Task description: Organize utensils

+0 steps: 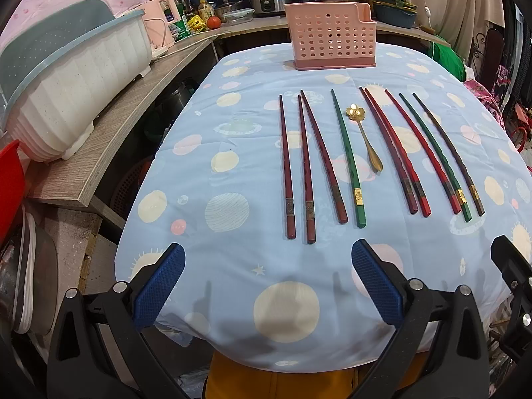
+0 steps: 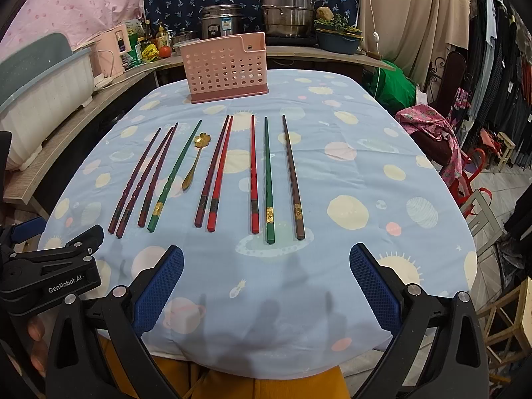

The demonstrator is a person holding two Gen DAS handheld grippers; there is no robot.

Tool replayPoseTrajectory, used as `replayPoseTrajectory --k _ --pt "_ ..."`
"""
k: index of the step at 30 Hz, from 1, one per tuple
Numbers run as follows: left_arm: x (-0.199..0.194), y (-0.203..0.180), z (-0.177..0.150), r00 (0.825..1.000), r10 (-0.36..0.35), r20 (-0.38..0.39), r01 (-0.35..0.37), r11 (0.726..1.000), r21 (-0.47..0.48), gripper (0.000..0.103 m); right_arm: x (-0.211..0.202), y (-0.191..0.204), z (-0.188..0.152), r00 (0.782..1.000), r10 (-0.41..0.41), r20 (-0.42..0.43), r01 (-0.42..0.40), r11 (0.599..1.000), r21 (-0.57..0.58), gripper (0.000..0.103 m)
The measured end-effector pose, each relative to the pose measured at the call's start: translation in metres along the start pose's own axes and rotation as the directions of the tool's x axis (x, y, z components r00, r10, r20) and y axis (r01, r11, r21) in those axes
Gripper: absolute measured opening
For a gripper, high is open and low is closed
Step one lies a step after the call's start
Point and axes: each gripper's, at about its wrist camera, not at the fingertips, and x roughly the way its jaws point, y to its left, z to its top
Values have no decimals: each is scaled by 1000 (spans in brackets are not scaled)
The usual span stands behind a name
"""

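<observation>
Nine chopsticks (image 1: 349, 159) lie in a loose row across the middle of the table (image 1: 232, 316), thick decorated ends toward the near edge and thin tips toward the far edge. A small gold spoon (image 1: 365, 136) with a flower-shaped bowl rests among them, just beside one green stick. Nothing has been lifted yet.

The left gripper (image 1: 267, 286) hovers over the near edge with its blue pads spread wide and nothing between them. The right gripper (image 2: 266, 286) hangs likewise, spread wide and empty.

The chopsticks look stiff, light and lacquered, so they are likely slippery and apt to roll or pivot when pinched. Two pairs lie touching or nearly so, and one of these could easily come up with its neighbour. The thicker, banded end near the table's near edge seems the safer place to hold, since it gives the pads more to bite on. The spoon is thin metal and lies flat; its slim handle probably offers the only usable hold.

A pink perforated holder (image 1: 331, 35) stands upright at the far edge of the table, well apart from the row. Through its holes no utensil shows inside, though its interior is not fully visible.
</observation>
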Motion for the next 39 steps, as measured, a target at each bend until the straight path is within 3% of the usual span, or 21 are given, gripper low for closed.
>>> replayPoseTrajectory --k 39 --pt "2 3 -3 1000 3 -6 -3 1000 -1 96 0 1 -1 1000 2 -1 -2 1000 3 96"
